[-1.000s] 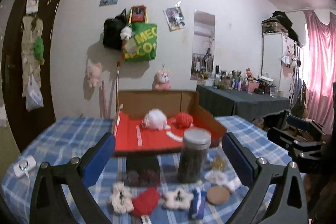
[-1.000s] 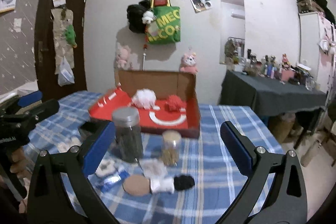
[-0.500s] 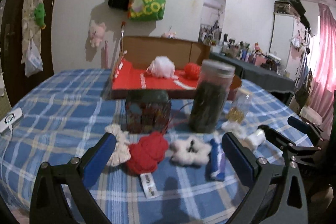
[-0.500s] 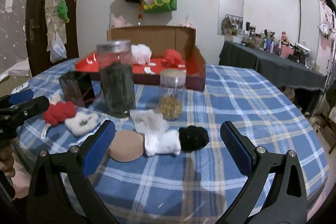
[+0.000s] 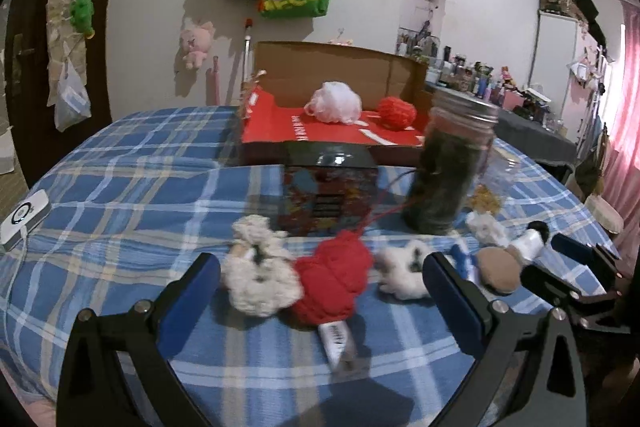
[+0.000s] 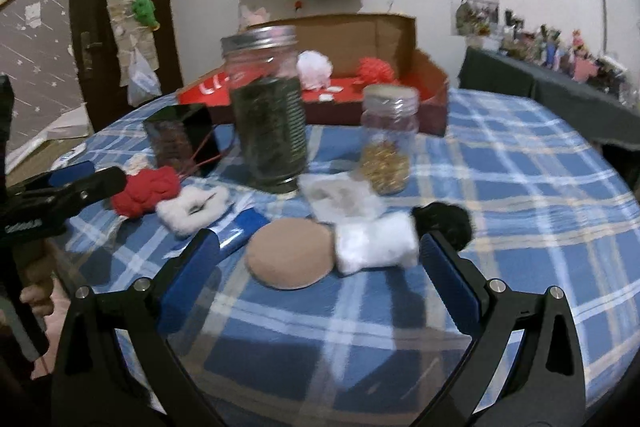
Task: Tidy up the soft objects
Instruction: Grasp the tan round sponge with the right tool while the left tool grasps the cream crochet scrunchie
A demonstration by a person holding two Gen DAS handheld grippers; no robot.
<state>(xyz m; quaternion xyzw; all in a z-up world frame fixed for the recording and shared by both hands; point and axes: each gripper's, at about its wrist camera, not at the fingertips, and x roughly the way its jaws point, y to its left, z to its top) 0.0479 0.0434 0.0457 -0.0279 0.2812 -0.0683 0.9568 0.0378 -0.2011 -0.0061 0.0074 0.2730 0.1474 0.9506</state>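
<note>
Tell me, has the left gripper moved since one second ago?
Yes. The left gripper came down and forward toward the red yarn ball; the red box now sits higher in its view.

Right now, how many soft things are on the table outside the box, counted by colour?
Red: 1, yarn ball
Cream or white: 4, scrunchie, fluffy piece, grey-white pad, white roll
Tan: 1, round puff
Black: 1, pompom
Total: 7

Red yarn bundle (image 5: 330, 277), cream scrunchie (image 5: 258, 269), white fluffy pieces (image 6: 374, 241) and tan pad (image 6: 290, 253) line the table's near edge.
</note>
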